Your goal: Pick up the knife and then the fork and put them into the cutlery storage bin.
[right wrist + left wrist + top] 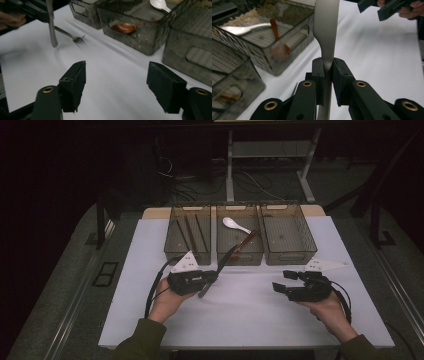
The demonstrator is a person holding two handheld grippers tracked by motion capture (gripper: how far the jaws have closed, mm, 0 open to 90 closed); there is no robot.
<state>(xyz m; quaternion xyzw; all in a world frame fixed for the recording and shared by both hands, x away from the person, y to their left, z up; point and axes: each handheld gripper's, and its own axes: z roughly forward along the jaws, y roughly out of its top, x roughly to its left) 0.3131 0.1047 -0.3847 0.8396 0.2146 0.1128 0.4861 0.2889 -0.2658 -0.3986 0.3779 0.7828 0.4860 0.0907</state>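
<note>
Left gripper [212, 276] clamped on a metal utensil handle [325, 37], held above the white table [240, 315]. Right gripper [280, 281] spread wide, hovering low. Three mesh bins [287, 232]; one white spoon [235, 225], one fork [72, 37].

My left gripper [327, 72] has its two black jaws pinched on a flat, silver-grey metal utensil handle [326, 30] that rises straight up past them. Left of that handle sits a smoky translucent plastic bin [287, 53] holding a white spoon [243, 28] and a reddish-brown wooden spoon [277, 37]. Right of the handle, a bare white tabletop [382, 65]; far upper right, the other black gripper [384, 8], hand-held.
</note>
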